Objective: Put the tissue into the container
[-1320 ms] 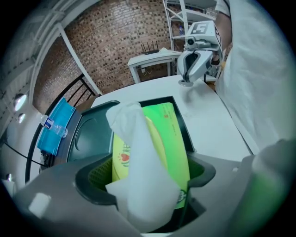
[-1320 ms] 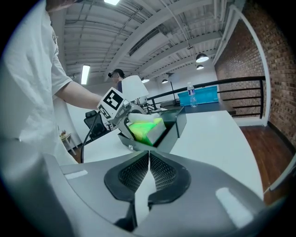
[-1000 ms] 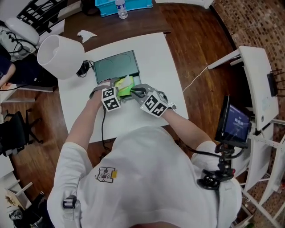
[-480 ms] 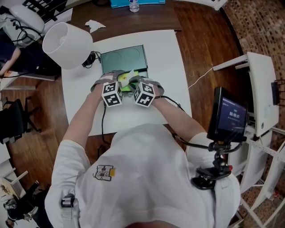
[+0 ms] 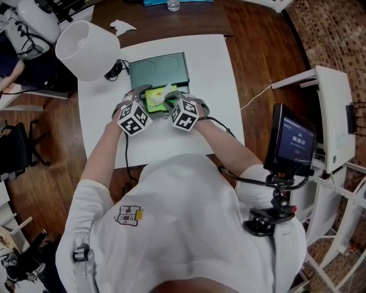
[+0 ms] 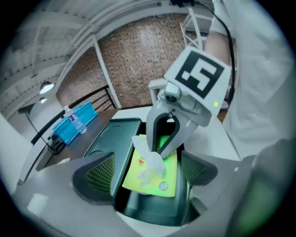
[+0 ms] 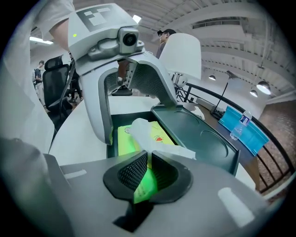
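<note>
A dark green container [image 5: 150,110] stands on the white table [image 5: 211,86], its lid [image 5: 159,70] folded open toward the far side. Inside it lies a yellow-green tissue pack [image 6: 159,169] with a white tissue [image 6: 149,157] sticking up from its top. My right gripper [image 7: 148,172] is shut on the pack's near edge [image 7: 143,185], reaching in from the right [image 5: 169,102]. My left gripper [image 6: 145,175] stands open, its two fingers wide apart on either side of the container [image 6: 152,210]; in the head view it [image 5: 139,96] sits at the container's left.
A white lamp shade [image 5: 86,48] stands at the table's far left corner, a black cable bundle [image 5: 114,71] beside it. A crumpled tissue [image 5: 121,26] and a water bottle [image 5: 172,5] lie on the wooden table beyond. A monitor on a stand [image 5: 294,146] is at the right.
My right gripper has drawn in toward the left one over the container. The tissue pack now lies lower and flatter in it. The left gripper's jaws stand a little wider.
</note>
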`<state>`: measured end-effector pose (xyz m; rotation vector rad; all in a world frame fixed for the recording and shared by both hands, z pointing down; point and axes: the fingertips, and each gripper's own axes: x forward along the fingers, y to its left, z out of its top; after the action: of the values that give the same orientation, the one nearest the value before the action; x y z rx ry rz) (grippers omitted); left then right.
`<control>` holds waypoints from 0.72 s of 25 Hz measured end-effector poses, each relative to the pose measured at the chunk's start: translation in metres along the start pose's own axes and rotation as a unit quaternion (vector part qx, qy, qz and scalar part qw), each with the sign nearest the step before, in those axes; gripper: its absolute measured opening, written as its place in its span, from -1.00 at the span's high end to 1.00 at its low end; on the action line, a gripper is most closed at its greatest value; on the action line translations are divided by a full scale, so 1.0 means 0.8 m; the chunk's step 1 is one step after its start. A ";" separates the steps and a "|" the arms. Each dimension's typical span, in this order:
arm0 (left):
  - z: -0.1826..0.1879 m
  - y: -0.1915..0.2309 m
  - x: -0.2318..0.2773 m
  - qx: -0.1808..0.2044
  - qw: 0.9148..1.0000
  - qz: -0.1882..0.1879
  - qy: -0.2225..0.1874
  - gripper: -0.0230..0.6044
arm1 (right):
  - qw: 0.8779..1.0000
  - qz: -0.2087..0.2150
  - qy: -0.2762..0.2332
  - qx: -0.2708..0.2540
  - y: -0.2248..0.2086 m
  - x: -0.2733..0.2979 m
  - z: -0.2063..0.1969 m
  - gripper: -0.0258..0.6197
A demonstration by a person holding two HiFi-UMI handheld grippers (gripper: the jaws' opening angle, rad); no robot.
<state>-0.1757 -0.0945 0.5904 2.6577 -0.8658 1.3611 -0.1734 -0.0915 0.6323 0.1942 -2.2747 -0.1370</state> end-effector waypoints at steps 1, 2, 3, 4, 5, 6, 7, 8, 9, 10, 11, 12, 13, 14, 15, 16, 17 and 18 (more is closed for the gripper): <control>0.003 0.002 -0.008 -0.034 0.999 0.011 -0.027 -0.53 | 1.000 0.000 -0.003 0.004 -0.001 -0.001 0.001 0.83; 0.004 0.004 -0.016 -0.064 0.996 0.024 -0.049 -0.53 | 1.000 0.001 -0.007 0.009 -0.003 -0.002 0.002 0.82; 0.002 0.005 -0.022 -0.091 0.993 0.036 -0.065 -0.53 | 1.000 0.003 -0.012 0.016 -0.004 -0.005 0.004 0.76; -0.003 0.006 -0.029 -0.114 0.989 0.048 -0.077 -0.51 | 0.999 0.005 -0.020 0.025 -0.005 -0.008 0.007 0.67; -0.009 0.006 -0.035 -0.137 0.985 0.058 -0.086 -0.47 | 0.999 0.007 -0.031 0.034 -0.005 -0.013 0.010 0.63; -0.016 0.004 -0.041 -0.160 0.980 0.067 -0.094 -0.41 | 0.998 0.008 -0.044 0.042 -0.004 -0.019 0.015 0.62; -0.021 0.000 -0.045 -0.182 0.975 0.074 -0.103 -0.36 | 0.997 0.006 -0.060 0.050 -0.002 -0.027 0.019 0.62; -0.026 -0.008 -0.049 -0.204 0.969 0.079 -0.111 -0.32 | 0.995 0.004 -0.076 0.059 0.002 -0.039 0.022 0.62; -0.029 -0.019 -0.052 -0.224 0.964 0.083 -0.119 -0.26 | 0.993 0.002 -0.094 0.066 0.009 -0.052 0.023 0.62; -0.032 -0.033 -0.053 -0.239 0.959 0.084 -0.126 -0.22 | 0.991 0.001 -0.110 0.074 0.018 -0.067 0.023 0.63; -0.032 -0.048 -0.054 -0.248 0.956 0.083 -0.131 -0.21 | 0.989 0.000 -0.123 0.081 0.029 -0.080 0.021 0.64; -0.030 -0.062 -0.055 -0.251 0.955 0.083 -0.134 -0.18 | 0.987 0.001 -0.134 0.087 0.040 -0.092 0.015 0.67; -0.029 -0.075 -0.054 -0.251 0.955 0.082 -0.136 -0.12 | 0.986 0.002 -0.140 0.093 0.050 -0.100 0.008 0.70; -0.029 -0.087 -0.052 -0.251 0.955 0.079 -0.136 -0.06 | 0.985 0.004 -0.142 0.100 0.061 -0.105 -0.001 0.73; -0.032 -0.099 -0.048 -0.251 0.955 0.075 -0.135 -0.03 | 0.984 0.007 -0.140 0.108 0.071 -0.108 -0.011 0.74; -0.035 -0.110 -0.044 -0.253 0.956 0.070 -0.133 0.02 | 0.984 0.010 -0.136 0.115 0.081 -0.108 -0.021 0.75; -0.039 -0.121 -0.041 -0.256 0.956 0.064 -0.128 0.07 | 0.984 0.013 -0.131 0.122 0.091 -0.108 -0.032 0.78; -0.043 -0.132 -0.037 -0.260 0.956 0.057 -0.122 0.12 | 0.984 0.015 -0.125 0.129 0.100 -0.108 -0.042 0.78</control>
<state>-0.1630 0.0178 0.6116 2.4046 -1.2177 0.6859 -0.0997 0.0024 0.6028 0.2925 -2.5412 0.1603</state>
